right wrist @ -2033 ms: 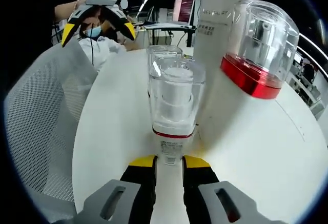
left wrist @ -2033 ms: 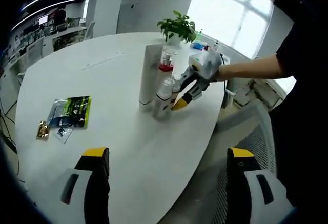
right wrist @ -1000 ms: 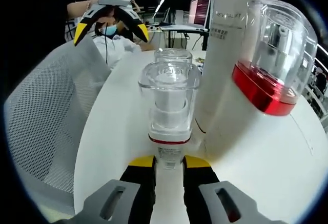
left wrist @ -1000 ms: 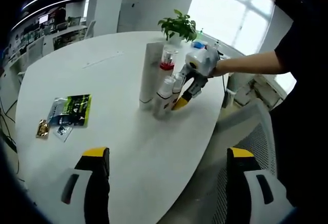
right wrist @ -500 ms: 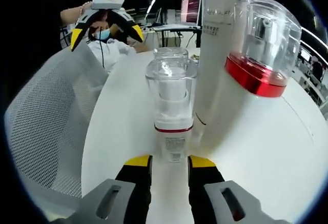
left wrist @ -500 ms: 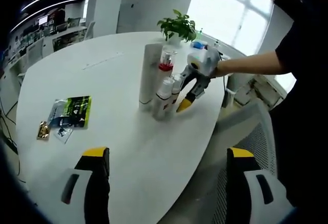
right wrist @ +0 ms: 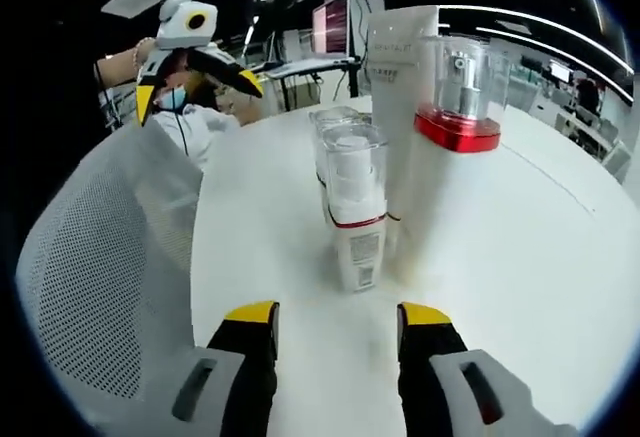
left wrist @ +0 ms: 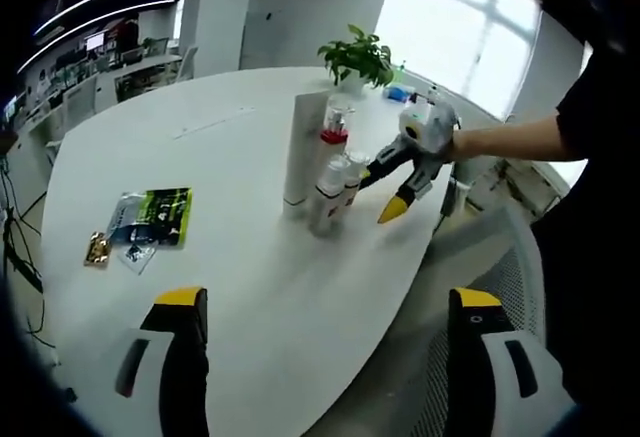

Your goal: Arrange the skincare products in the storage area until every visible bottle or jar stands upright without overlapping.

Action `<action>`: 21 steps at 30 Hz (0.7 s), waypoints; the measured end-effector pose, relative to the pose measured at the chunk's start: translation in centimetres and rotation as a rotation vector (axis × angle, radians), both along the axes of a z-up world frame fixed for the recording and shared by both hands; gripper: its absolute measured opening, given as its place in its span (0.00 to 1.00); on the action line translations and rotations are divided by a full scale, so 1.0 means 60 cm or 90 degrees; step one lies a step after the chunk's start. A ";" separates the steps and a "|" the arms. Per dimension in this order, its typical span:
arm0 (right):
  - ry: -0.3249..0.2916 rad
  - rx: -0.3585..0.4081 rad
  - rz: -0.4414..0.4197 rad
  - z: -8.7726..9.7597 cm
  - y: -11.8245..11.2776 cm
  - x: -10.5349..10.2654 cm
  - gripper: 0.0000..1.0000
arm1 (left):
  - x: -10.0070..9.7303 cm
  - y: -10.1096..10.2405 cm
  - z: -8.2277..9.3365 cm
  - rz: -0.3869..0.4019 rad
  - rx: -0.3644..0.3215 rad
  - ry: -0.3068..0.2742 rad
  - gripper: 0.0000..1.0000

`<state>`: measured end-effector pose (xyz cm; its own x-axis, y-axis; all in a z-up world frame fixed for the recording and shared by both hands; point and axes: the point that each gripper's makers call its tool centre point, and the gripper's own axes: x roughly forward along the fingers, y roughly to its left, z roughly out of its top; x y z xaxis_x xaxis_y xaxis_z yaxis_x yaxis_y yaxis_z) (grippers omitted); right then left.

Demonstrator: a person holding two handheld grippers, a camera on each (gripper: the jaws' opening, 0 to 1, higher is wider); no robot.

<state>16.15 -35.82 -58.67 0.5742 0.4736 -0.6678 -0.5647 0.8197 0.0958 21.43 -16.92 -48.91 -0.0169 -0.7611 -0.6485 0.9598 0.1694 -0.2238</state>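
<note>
Several skincare bottles stand upright in a tight group on the white table (left wrist: 230,147). The group holds a tall white tube (right wrist: 398,87), a pump bottle with a red band (right wrist: 456,172), a small clear-capped bottle (right wrist: 356,212) and a similar bottle (right wrist: 334,142) behind it. In the left gripper view the same group (left wrist: 325,172) sits mid-table. My right gripper (right wrist: 338,317) is open, its jaws a short way back from the small bottle and touching nothing. It also appears beside the group (left wrist: 381,193). My left gripper (left wrist: 326,302) is wide open and holds nothing, low over the table's near edge.
A green sachet (left wrist: 152,218) and a small gold packet (left wrist: 98,248) lie at the table's left. A potted plant (left wrist: 362,57) stands at the far edge. A white mesh chair (right wrist: 95,287) is close beside the table. A person's arm (left wrist: 510,137) holds the right gripper.
The right gripper, shut on the small clear-capped bottle before, has opened and drawn back. The bottle now stands free beside the tall tube. The left gripper has stayed open.
</note>
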 end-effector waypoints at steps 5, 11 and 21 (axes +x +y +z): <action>0.004 -0.005 -0.046 0.001 -0.002 -0.016 0.70 | 0.005 0.017 0.002 0.027 -0.008 0.003 0.96; -0.015 -0.002 -0.097 0.024 0.000 -0.027 0.83 | 0.005 0.041 0.003 0.060 -0.019 0.005 0.97; -0.067 0.044 -0.212 0.093 0.020 -0.040 0.99 | 0.010 0.080 0.005 0.106 -0.022 -0.003 0.98</action>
<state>13.75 -34.63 -53.06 0.7686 0.2903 -0.5701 -0.2766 0.9543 0.1129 22.05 -12.10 -48.63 0.1142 -0.7754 -0.6211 0.9201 0.3182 -0.2281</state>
